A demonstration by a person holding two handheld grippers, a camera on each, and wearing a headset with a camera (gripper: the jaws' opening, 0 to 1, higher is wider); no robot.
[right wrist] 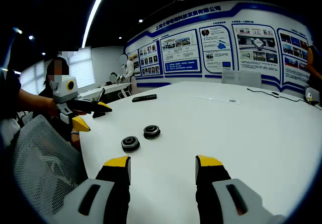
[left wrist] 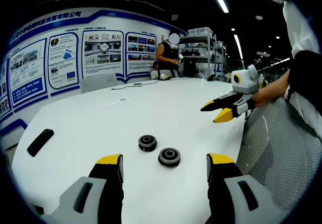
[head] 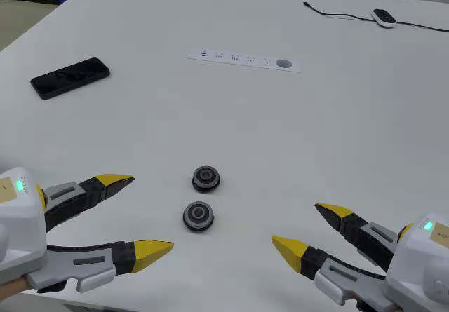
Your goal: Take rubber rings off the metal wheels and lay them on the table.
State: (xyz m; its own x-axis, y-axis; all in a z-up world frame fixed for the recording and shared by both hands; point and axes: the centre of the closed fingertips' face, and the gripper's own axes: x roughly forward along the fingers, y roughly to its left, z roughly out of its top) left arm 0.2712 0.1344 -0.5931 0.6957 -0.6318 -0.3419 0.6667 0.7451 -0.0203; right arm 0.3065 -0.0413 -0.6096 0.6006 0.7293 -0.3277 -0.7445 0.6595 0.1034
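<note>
Two grippers, both spread wide and holding nothing: left gripper (head: 151,212) at lower left of the head view, right gripper (head: 295,222) at lower right. Between them on the white table (head: 337,137), two metal wheels with black rubber rings on: near wheel (head: 198,215) just right of the left tips, far wheel (head: 205,179) just above, not touching. Further up, one black phone (head: 70,78) at upper left, one power strip (head: 244,58) at top centre.

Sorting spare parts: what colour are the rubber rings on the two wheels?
Black. The rubber rings show best in the head view, around grey metal wheels.
</note>
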